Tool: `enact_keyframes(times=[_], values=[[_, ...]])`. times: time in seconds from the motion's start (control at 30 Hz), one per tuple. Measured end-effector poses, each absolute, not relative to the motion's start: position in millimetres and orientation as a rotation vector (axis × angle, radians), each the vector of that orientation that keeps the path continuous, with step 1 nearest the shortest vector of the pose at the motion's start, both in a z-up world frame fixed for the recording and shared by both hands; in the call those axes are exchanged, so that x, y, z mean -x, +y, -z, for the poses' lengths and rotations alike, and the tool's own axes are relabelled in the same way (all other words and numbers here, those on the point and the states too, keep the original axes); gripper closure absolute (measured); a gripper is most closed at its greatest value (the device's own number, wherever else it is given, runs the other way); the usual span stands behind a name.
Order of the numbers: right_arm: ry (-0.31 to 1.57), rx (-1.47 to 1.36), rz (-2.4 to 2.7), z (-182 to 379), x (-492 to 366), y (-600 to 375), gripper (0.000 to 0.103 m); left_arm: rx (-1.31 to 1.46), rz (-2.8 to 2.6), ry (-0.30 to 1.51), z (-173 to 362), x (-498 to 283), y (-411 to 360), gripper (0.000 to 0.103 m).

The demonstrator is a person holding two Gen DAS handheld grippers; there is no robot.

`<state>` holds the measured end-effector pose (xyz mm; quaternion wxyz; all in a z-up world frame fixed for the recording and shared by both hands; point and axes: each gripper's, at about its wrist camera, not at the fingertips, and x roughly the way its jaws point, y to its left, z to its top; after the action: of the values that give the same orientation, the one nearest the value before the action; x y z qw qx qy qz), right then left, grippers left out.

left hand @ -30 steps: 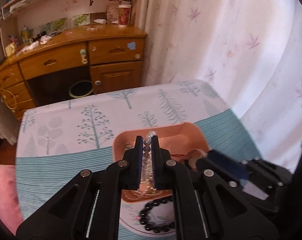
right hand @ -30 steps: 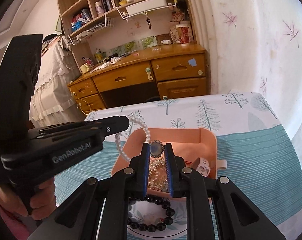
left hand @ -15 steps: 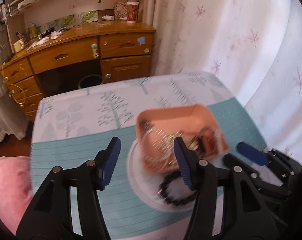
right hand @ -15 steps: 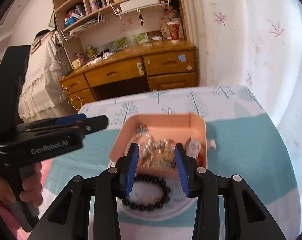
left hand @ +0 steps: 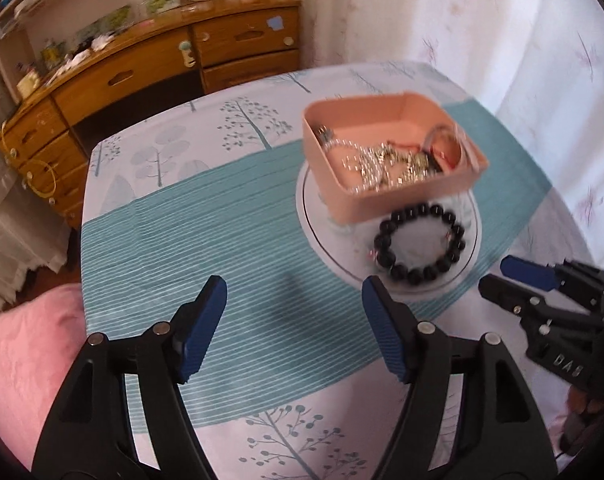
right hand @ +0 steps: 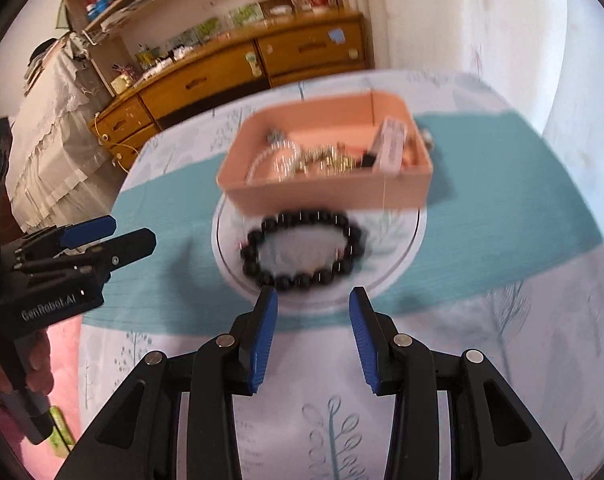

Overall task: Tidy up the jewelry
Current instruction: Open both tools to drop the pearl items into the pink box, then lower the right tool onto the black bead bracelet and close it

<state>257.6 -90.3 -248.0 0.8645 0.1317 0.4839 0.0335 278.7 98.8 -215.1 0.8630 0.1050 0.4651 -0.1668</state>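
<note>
A pink box holds a pile of pearl and gold chains. It rests on the far part of a white plate. A black bead bracelet lies on the plate in front of the box. My left gripper is open and empty, above the tablecloth, left of and nearer than the plate. My right gripper is open and empty, just short of the bracelet. Each gripper shows in the other's view: the right one, the left one.
The table has a teal and white tree-print cloth. A wooden desk with drawers stands behind it. A white curtain hangs on the right. A pink cushion lies at the left near edge.
Both grippers were shut on jewelry over the box one second ago. They opened, the pieces now lie in the box, and both grippers have pulled back toward me.
</note>
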Motion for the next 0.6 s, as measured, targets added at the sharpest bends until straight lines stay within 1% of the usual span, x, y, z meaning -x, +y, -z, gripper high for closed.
enact_keyframes(times=[0.17,0.27,0.43,0.6], values=[[1.067,-0.369,-0.041,267.1,-260.9,-94.8,0.065,-0.29,0.394,0.936,234.1,-278.0,82.3,0.035],[1.05,-0.434,-0.05,273.1,-269.2,-98.5,0.065,-0.303,0.423,0.918,241.7,-283.7,71.7,0.035],[1.045,-0.365,0.005,281.1,-286.4,-96.9,0.065,-0.357,0.459,0.888,254.1,-288.8,55.3,0.035],[1.052,-0.405,0.005,291.7,-305.4,-101.3,0.065,-0.358,0.456,0.896,260.7,-296.2,47.8,0.035]])
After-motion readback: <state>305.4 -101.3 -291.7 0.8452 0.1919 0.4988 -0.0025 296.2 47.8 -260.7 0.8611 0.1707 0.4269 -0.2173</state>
